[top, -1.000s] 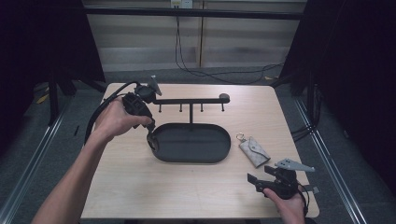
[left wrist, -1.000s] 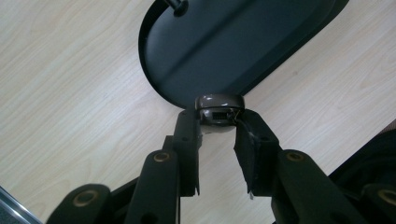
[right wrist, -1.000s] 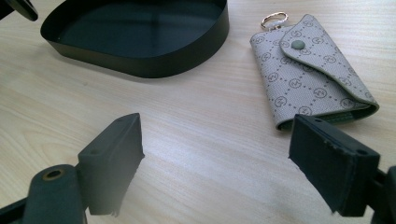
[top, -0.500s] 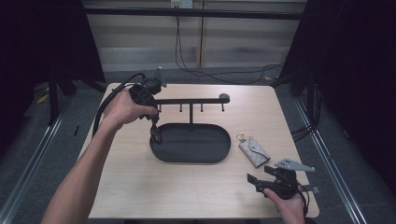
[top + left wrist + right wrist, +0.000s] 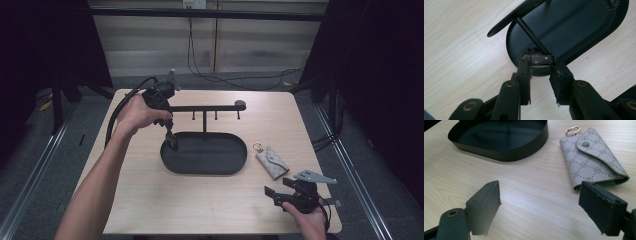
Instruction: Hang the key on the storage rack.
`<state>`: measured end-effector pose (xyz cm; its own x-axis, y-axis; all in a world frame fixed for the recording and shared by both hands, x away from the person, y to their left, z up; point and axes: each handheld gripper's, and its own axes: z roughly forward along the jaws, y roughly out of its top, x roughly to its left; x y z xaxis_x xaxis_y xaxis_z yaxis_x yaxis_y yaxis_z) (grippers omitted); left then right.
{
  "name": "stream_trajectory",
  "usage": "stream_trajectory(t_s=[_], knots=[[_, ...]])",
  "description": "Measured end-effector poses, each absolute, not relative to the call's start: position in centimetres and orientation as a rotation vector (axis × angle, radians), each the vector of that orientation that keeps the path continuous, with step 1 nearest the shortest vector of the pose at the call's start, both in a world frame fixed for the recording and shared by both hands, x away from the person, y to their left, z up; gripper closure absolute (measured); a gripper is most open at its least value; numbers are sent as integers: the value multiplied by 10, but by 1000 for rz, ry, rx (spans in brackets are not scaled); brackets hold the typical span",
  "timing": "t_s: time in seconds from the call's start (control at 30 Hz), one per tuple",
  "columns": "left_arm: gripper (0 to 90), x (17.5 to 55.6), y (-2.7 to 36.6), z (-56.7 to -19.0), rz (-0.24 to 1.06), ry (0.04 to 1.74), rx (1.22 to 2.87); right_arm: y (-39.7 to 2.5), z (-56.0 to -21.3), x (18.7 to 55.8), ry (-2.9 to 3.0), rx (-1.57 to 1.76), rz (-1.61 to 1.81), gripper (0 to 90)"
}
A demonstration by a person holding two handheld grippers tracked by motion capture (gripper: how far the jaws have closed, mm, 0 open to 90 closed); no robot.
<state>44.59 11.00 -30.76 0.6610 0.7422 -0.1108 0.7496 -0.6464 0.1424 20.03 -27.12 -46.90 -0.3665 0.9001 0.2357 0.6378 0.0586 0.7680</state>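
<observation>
- Two grippers are at work, each in a person's hand: the left gripper (image 5: pixel 171 141) reaches down over the left end of the black oval tray (image 5: pixel 235 162), while the right gripper (image 5: pixel 278 192) rests low near the front right corner of the surface (image 5: pixel 150 200).
- In the left gripper view, its fingers (image 5: pixel 524 71) are closed narrow on a small dark ring-shaped object (image 5: pixel 541 59), pinched at its two ends; I cannot tell what the object is.
- That object hangs just over the tray's left rim, below the left end of the hanger bar (image 5: pixel 210 107) that stands on a post rising from the tray. Held so, it looks set either to be laid in the tray or hung on a peg; which one, I cannot tell.
- The right gripper's fingers (image 5: pixel 484 202) stand wide, holding nothing, and point toward the patterned key pouch (image 5: pixel 272 161).
- The pouch lies flat on the surface just right of the tray, apart from it, flap snapped shut, its metal ring (image 5: pixel 572 130) toward the far edge. The waiting gripper seems placed to take it next.
</observation>
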Motion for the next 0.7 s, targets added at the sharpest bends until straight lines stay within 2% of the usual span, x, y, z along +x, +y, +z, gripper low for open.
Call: stream_trajectory(t_s=[0.7], knots=[[705,458,98,-310,-39,1297,2696,-271,-469,200,2040,1547,1215,173]])
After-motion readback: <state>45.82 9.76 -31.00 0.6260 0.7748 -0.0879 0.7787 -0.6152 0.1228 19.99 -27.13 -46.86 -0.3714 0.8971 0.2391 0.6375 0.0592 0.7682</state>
